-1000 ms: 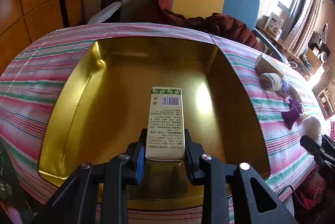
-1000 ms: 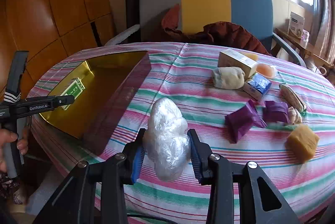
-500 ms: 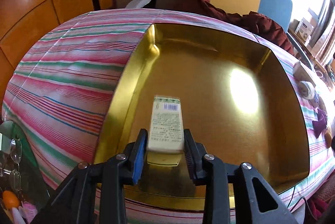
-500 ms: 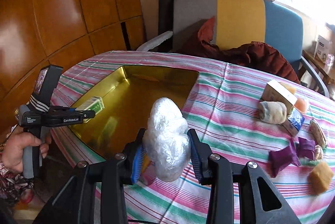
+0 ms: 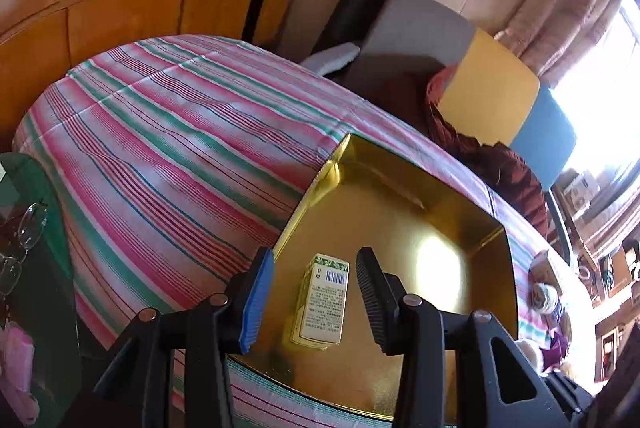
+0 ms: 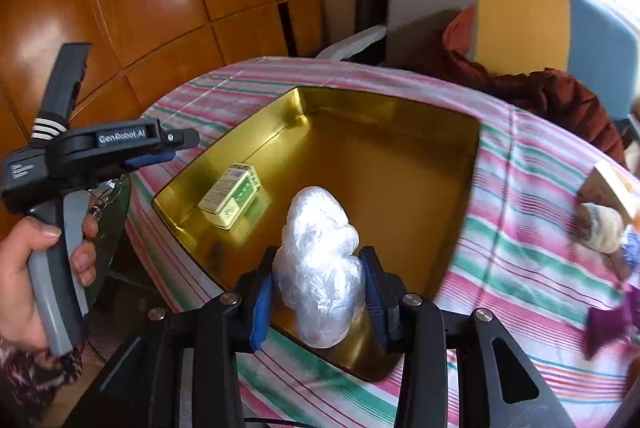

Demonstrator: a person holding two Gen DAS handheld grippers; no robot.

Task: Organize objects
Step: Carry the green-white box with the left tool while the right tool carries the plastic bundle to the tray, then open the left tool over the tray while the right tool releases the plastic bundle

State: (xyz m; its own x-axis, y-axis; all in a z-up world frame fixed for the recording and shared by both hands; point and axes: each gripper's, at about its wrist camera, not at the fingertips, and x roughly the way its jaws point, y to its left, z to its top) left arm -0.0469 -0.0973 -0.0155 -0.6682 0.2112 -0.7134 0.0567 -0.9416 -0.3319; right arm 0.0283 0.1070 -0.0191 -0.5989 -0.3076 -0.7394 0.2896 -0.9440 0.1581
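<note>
A gold tin tray (image 5: 460,216) (image 6: 400,115) lies on the striped tablecloth. A small white and green carton (image 5: 322,302) (image 6: 230,193) lies flat in the tray's near left corner. My left gripper (image 5: 314,298) is open above the carton, its jaws apart on either side and not touching it; it also shows in the right wrist view (image 6: 160,149), raised above the tray's left rim. My right gripper (image 6: 318,292) is shut on a crumpled clear plastic bundle (image 6: 320,264) and holds it over the tray's near edge.
Several small items lie on the tablecloth (image 6: 520,228) right of the tray: a cream pouch (image 6: 600,228), a box (image 6: 608,179), purple packets (image 6: 608,320). A grey, yellow and blue chair (image 6: 500,7) with dark red cloth stands behind the table. Glasses (image 5: 24,228) lie at left.
My left gripper opened and let go of the carton, which now lies in the tray, and drew back left. My right gripper carried the plastic bundle left, over the tray.
</note>
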